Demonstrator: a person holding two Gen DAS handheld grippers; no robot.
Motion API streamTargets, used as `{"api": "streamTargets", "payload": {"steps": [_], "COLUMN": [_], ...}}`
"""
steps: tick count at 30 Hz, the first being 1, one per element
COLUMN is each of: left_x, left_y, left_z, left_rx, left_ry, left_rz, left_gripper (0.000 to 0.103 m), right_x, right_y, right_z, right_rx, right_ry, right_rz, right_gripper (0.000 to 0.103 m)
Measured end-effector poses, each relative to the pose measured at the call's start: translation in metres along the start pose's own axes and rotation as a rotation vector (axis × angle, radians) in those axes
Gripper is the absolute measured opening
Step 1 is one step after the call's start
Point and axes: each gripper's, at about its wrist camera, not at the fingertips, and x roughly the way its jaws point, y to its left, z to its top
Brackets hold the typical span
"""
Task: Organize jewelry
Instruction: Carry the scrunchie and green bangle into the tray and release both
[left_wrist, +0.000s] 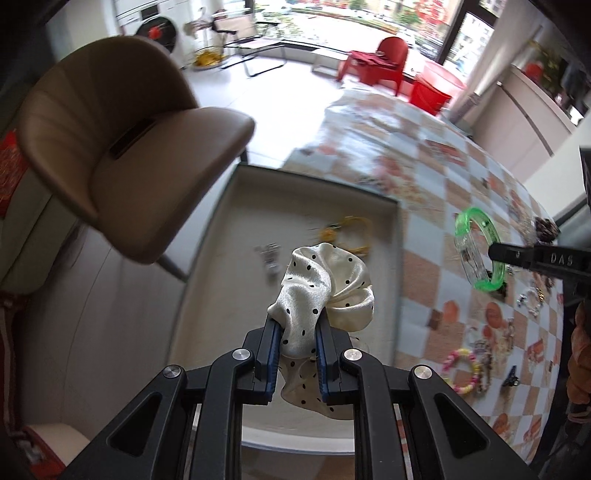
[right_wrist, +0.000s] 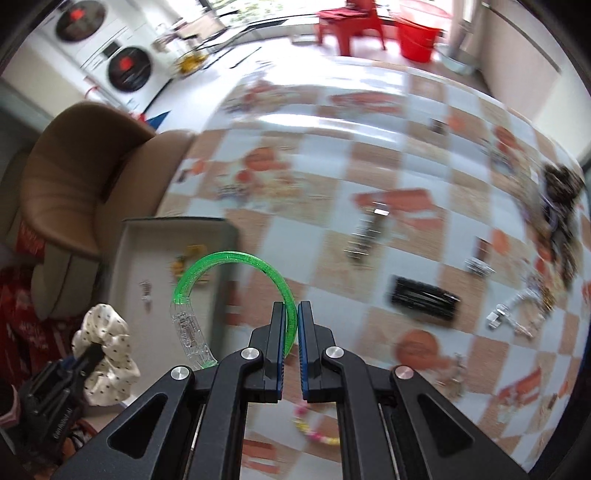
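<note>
- Much of the tablecloth (right_wrist: 369, 155) is smeared by blur, so the small metal pieces scattered ahead and to the right of the right gripper's (right_wrist: 291, 314) fingers cannot be told apart – only a black rectangular piece (right_wrist: 424, 297) reads fairly clearly
- The lower part of the cream polka-dot scrunchie (left_wrist: 317, 284) drops behind the left gripper's (left_wrist: 295, 328) fingers, and its far folds hide part of the tray floor
- In the left wrist view the right gripper enters from the right edge, only its dark tip visible, cut off by the frame
- A brown chair (left_wrist: 110, 147) stands ahead and to the left of the left fingers, beside the tray (left_wrist: 397, 258) and off the table
- A pink and yellow beaded bracelet (left_wrist: 461, 369) and a small black clip (left_wrist: 511, 380) lie on the cloth to the right of the left fingers
- The tray, a shallow cream box with a dark rim, sits at the table edge directly under and ahead of the left fingers; a yellow bracelet (left_wrist: 347, 232) and a small silver piece (left_wrist: 269, 258) lie in it, both blurred
- The left fingers stand narrow, pinching the scrunchie between the blue pads, above the tray
- The right fingers are almost together, clamped on the rim of the green translucent bangle (right_wrist: 236, 291) – the ring stands upright and arcs away to their left, its clear clasp section lowest, raised over the cloth just right of the tray wall
</note>
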Motion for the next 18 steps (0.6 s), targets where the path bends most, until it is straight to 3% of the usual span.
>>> {"api": "streamTargets", "payload": {"steps": [13,18], "left_x": [0.037,0.052], "left_y": [0.047,0.052], "left_z": [-0.023,-0.027], "left_rx": [-0.087,-0.100], "left_ry": [0.037,0.040], "left_rz": [0.054,0.064], "left_gripper": [0.020,0.020], "right_x": [0.077,0.108], "right_y": [0.125,0.149], "right_z": [0.019,0.013], "right_rx": [-0.191,-0.225], "right_ry": [0.075,0.096], "right_rz": [0.070,0.057], "right_gripper": [0.007,0.007]}}
